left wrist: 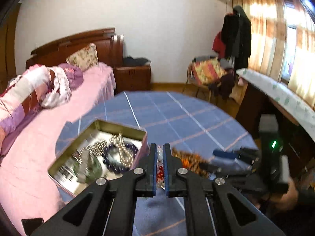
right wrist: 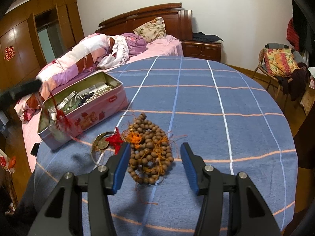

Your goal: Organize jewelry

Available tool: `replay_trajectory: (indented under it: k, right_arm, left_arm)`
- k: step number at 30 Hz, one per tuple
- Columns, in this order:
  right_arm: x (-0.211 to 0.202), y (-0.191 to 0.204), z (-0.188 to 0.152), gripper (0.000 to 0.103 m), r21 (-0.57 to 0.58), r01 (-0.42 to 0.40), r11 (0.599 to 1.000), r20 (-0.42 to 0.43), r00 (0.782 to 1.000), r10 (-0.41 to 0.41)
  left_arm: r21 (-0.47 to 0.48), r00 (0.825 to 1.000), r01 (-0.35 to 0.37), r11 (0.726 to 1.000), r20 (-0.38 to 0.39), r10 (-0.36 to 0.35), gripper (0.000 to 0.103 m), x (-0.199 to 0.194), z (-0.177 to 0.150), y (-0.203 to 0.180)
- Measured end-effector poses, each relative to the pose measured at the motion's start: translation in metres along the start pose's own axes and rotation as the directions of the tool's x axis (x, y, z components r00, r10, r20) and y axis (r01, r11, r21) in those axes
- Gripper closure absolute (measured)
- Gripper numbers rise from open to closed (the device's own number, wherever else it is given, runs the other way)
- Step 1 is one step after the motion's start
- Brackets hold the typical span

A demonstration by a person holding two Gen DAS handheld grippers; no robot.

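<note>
My left gripper (left wrist: 160, 153) is shut on a beaded ornament with white beads and a red tassel (left wrist: 159, 164), held up just right of the open pink tin (left wrist: 98, 149). In the right wrist view the tassel (right wrist: 60, 118) dangles over the near end of the tin (right wrist: 82, 110), which holds pearls and dark beads. My right gripper (right wrist: 155, 157) is open, low over a heap of brown wooden beads with orange cord (right wrist: 151, 147). A metal pendant with a red knot (right wrist: 107, 142) lies left of the heap.
The round table has a blue checked cloth (right wrist: 216, 118). A pink bed (right wrist: 110, 59) sits close behind the tin. A chair with clothes (right wrist: 281, 64) stands far right. A dark phone (right wrist: 35, 148) lies on the bed edge.
</note>
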State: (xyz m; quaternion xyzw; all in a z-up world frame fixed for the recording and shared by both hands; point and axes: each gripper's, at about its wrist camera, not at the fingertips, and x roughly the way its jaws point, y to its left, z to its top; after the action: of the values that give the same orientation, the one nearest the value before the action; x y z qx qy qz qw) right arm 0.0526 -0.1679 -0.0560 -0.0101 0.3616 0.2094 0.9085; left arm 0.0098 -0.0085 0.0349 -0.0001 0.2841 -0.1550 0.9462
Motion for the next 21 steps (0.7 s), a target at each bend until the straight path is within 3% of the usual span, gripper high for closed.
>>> replay_trajectory:
  k: [5, 12, 15, 20, 21]
  right_arm:
    - [0.004, 0.011, 0.003, 0.047, -0.036, -0.033, 0.999, -0.016, 0.999, 0.032]
    - [0.021, 0.039, 0.013, 0.051, -0.148, -0.075, 0.986, -0.048, 0.997, 0.068]
    - [0.035, 0.048, 0.014, 0.061, -0.189, -0.083, 0.979, -0.091, 0.994, 0.066]
    - [0.046, 0.058, 0.013, 0.093, -0.260, -0.049, 0.964, -0.127, 0.992, 0.016]
    - [0.047, 0.057, 0.014, 0.094, -0.251, -0.063, 0.966, -0.134, 0.991, 0.030]
  left_arm:
    - [-0.003, 1.000, -0.005, 1.000, 0.026, 0.005, 0.099, -0.005, 0.005, 0.004]
    - [-0.028, 1.000, -0.019, 0.999, -0.003, 0.019, 0.099, 0.004, -0.003, 0.011]
    - [-0.038, 1.000, -0.020, 0.999, -0.008, 0.020, 0.099, 0.006, -0.005, 0.014]
    - [-0.051, 1.000, -0.021, 0.998, -0.013, 0.020, 0.099, 0.006, -0.008, 0.020]
    - [-0.056, 1.000, -0.022, 0.998, -0.012, 0.021, 0.099, 0.005, -0.007, 0.021]
